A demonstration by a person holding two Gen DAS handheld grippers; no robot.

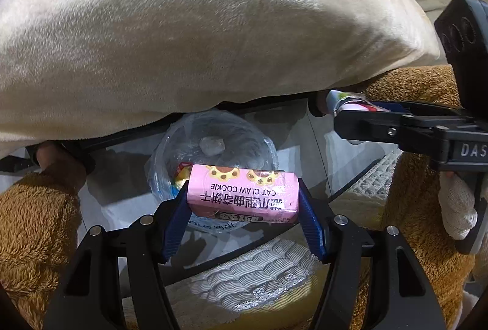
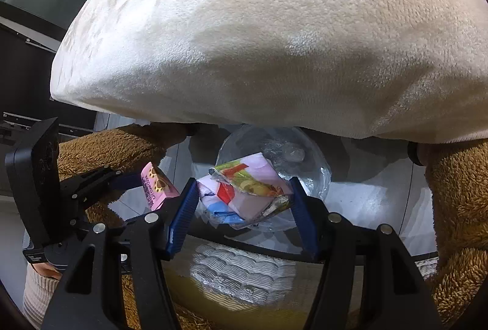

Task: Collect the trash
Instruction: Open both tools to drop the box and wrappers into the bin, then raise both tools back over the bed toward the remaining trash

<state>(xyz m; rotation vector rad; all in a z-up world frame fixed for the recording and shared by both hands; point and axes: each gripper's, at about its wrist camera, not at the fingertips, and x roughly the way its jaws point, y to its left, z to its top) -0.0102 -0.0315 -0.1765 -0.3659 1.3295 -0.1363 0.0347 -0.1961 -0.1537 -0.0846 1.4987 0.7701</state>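
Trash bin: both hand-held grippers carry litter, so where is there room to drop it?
The clear-lined trash bin is mostly free at its middle; only a crumpled wad lies inside. Its far rim is crowded under the cream cushion; brown plush borders both sides.

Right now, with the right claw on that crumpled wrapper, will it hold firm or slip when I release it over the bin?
The crumpled wrapper looks thin and glossy, so probably floppy and very light. Its creases suggest it gives under the right claw, so it may cling or flutter rather than drop straight into the clear-lined bin.
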